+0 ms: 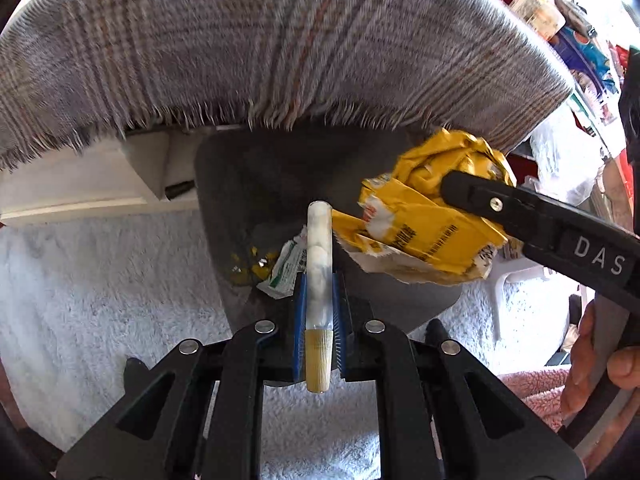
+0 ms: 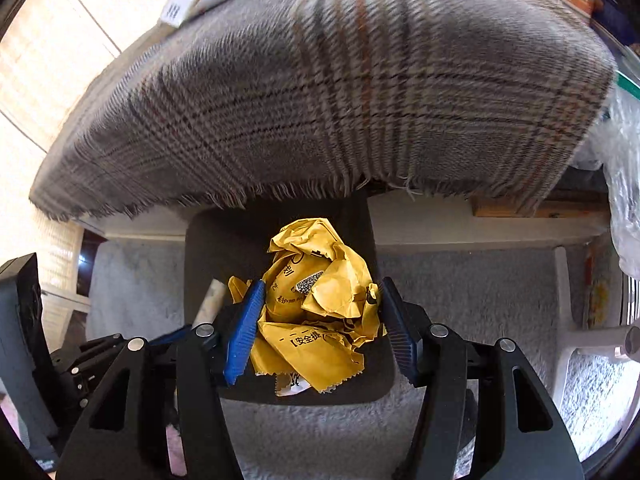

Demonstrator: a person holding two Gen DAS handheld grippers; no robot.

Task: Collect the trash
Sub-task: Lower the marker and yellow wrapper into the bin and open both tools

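Note:
In the left wrist view my left gripper [image 1: 319, 280] is shut on a clear tube [image 1: 319, 240] with a yellow cap, which points up and out over a dark grey bin [image 1: 248, 184]. A green-and-white wrapper [image 1: 286, 270] and yellow scraps lie inside the bin. My right gripper [image 2: 320, 284] is shut on a crumpled yellow paper envelope [image 2: 316, 320] directly above the same bin [image 2: 216, 236]. From the left wrist view that envelope [image 1: 420, 232] hangs over the bin's right side, with one black right finger [image 1: 500, 208] across it. The tube's end [image 2: 210, 300] shows at lower left in the right wrist view.
A grey plaid cloth [image 1: 280, 40] with a frayed edge hangs from the table above the bin. A white fluffy rug [image 1: 100, 280] covers the floor. A white plastic stool [image 2: 580, 344] stands to the right. A person's hand [image 1: 592, 364] grips the right handle. Clutter [image 1: 536, 4] tops the table.

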